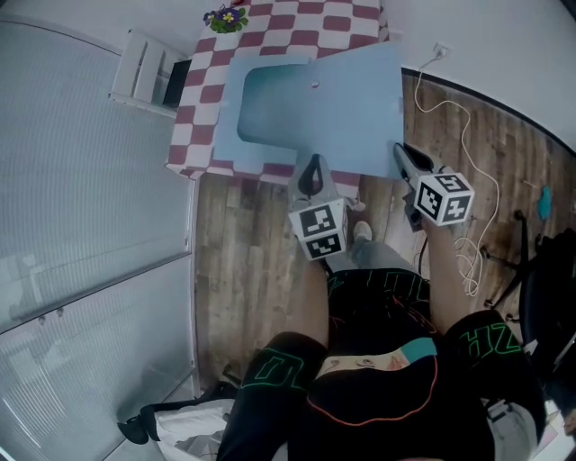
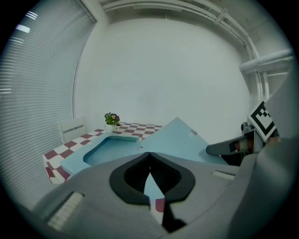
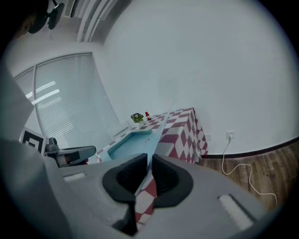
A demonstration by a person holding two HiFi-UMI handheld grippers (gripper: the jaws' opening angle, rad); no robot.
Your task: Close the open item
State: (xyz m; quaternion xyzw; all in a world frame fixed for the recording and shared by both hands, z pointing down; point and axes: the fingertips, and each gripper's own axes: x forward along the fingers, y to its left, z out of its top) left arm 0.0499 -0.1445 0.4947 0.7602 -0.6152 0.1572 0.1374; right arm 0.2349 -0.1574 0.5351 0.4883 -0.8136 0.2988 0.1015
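Observation:
A light blue case [image 1: 270, 112] lies open on the checkered table [image 1: 297, 27], with a basin-like hollow in its base [image 2: 110, 147]. Its flat lid [image 1: 360, 94] stands raised at the right. My right gripper [image 1: 399, 149] is at the lid's near right corner. In the right gripper view the lid [image 3: 161, 127] shows edge-on and runs into the narrow gap of that gripper [image 3: 149, 156], whose pads close on it. My left gripper [image 1: 312, 164] hovers at the case's front edge. Seen in its own view, the left gripper [image 2: 149, 154] is shut, tips touching, with nothing in it.
A small flower pot [image 1: 227, 18] stands at the table's far end and a white chair [image 1: 144, 72] beside it. A white cable [image 1: 468, 162] trails over the wooden floor from a wall socket [image 1: 440, 50]. A black chair [image 1: 549, 270] stands at the right.

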